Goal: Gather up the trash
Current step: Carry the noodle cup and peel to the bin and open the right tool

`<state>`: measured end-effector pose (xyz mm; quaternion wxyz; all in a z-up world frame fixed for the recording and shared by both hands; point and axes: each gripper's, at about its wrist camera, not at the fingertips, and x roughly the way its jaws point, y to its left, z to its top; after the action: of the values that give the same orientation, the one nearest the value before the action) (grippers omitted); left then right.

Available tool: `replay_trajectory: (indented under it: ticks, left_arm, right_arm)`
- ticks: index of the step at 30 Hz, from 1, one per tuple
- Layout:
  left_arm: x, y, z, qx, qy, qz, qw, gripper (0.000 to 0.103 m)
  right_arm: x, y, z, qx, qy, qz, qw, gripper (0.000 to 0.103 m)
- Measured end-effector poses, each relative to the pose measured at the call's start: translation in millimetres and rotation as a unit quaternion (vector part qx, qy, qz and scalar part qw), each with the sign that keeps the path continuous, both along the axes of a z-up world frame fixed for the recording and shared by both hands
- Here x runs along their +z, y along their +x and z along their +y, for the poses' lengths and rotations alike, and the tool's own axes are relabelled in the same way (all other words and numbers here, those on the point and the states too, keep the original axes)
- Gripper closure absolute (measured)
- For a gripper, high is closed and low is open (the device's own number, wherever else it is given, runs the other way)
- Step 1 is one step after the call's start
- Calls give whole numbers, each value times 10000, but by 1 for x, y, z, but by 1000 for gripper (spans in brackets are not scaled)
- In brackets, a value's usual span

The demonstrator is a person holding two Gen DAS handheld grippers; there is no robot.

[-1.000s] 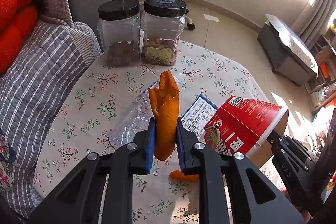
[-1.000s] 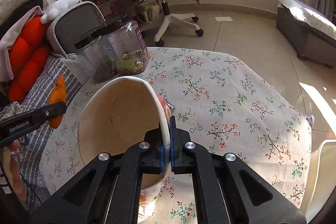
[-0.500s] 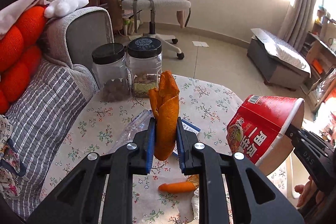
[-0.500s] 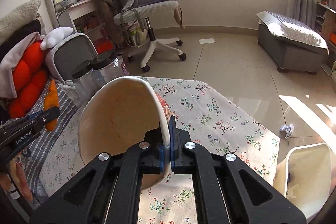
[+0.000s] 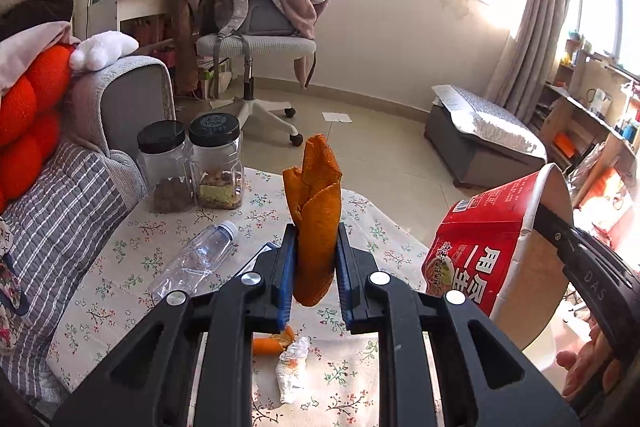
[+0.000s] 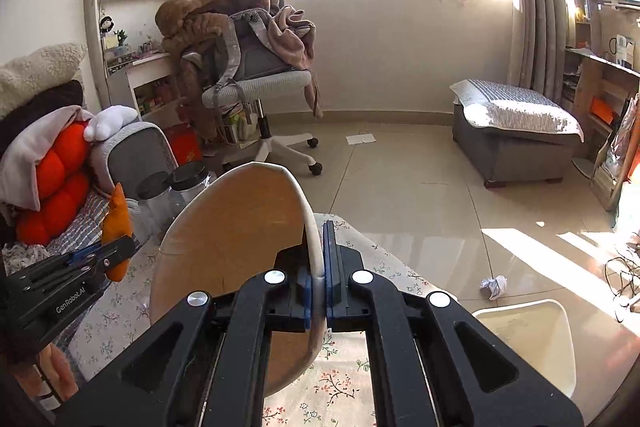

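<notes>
Clamping an upright curl of orange peel [image 5: 315,227] above the floral-clothed table [image 5: 120,267], the left gripper [image 5: 316,267] sits farther from the empty white plastic bin [image 6: 528,339] on the floor beyond that table's right edge than the right gripper [image 6: 318,279], pinched on the empty red paper noodle bowl's [image 6: 232,259] rim.
</notes>
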<state>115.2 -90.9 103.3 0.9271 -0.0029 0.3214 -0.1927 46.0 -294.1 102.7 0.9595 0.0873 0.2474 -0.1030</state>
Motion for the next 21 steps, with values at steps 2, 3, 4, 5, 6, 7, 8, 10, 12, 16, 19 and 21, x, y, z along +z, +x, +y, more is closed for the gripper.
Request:
replay_trajectory:
  ticks: [2, 3, 4, 5, 6, 7, 8, 10, 12, 16, 19, 21]
  left_arm:
    - [1, -8, -5, -69, -45, 13, 10000, 84]
    - [2, -11, -7, -90, -60, 0, 9999, 84]
    - [3, -15, -9, -116, -80, -9, 9999, 84]
    - [5, -18, -11, -145, -106, -14, 9998, 84]
    - [6, -21, -13, -170, -131, -23, 9998, 84]
    - [8, -24, -15, -193, -150, -39, 9997, 84]
    - [10, -28, -18, -221, -172, -61, 9996, 84]
    - [14, -35, -24, -303, -208, -97, 9993, 84]
    - [18, -43, -34, -414, -228, -137, 9988, 84]
    - [21, -58, -57, -653, -270, -172, 9974, 84]
    - [20, -69, -77, -836, -282, -152, 9960, 84]
    - [19, -74, -92, -953, -283, -126, 9950, 84]
  right_arm:
    - [5, -11, -4, -34, -60, -50, 10000, 100]
    - [7, -16, -6, -53, -90, -67, 9999, 100]
    - [9, -21, -7, -79, -125, -84, 9999, 100]
    - [11, -26, -9, -107, -159, -99, 9998, 100]
    - [13, -32, -11, -148, -180, -115, 9997, 100]
    - [14, -38, -14, -197, -185, -133, 9995, 100]
    - [15, -42, -17, -248, -181, -141, 9994, 100]
    - [16, -52, -24, -362, -204, -132, 9990, 100]
    - [17, -63, -33, -504, -259, -124, 9983, 100]
    - [19, -86, -57, -849, -382, -124, 9956, 100]
    - [16, -100, -78, -1145, -473, -57, 9923, 100]
    - [12, -108, -94, -1351, -550, -4, 9893, 100]
